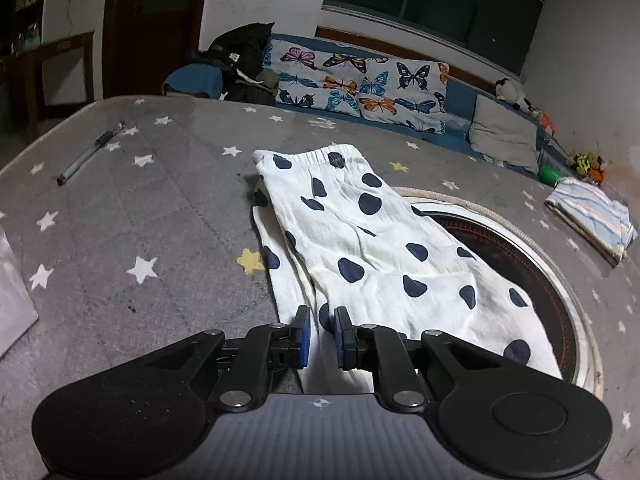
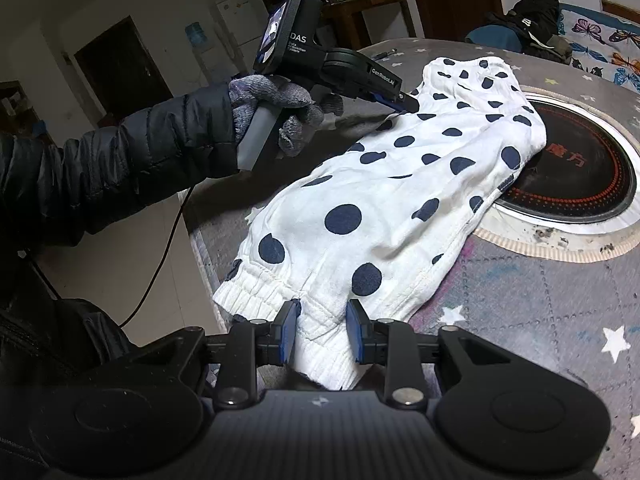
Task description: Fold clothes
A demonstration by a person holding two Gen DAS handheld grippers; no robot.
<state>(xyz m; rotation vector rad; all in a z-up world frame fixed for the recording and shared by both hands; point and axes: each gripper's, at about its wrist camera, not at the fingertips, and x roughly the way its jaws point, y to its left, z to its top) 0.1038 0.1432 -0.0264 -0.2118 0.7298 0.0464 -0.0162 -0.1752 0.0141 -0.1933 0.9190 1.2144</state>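
Two grippers: you have both at the same white polka-dot trousers [image 2: 400, 184], one at each end.
Garment: thin crinkled cotton with navy dots and ribbed elastic cuffs, lying folded lengthwise on the grey star-print tablecloth [image 1: 132, 216], its far side draped over the rim of the round inset burner [image 2: 576, 176].
Left gripper [image 1: 322, 338]: your fingers stand narrowly apart with a fold of the white cloth between the blue pads [image 1: 305, 336]; whether they pinch it tight cannot be told. In the right wrist view this gripper [image 2: 408, 103] meets the cloth's far edge, held by your grey knit-gloved left hand [image 2: 276, 108].
Right gripper [image 2: 322, 330]: your fingers straddle the ribbed cuff [image 2: 256, 292], with small gaps at the pads, so no firm clamp shows.
Around: a pen [image 1: 90, 152] lies well apart on the tablecloth; a folded striped cloth [image 1: 592, 216] sits near the table's far edge; a butterfly-print cushion [image 1: 360, 84] lines the bench behind.
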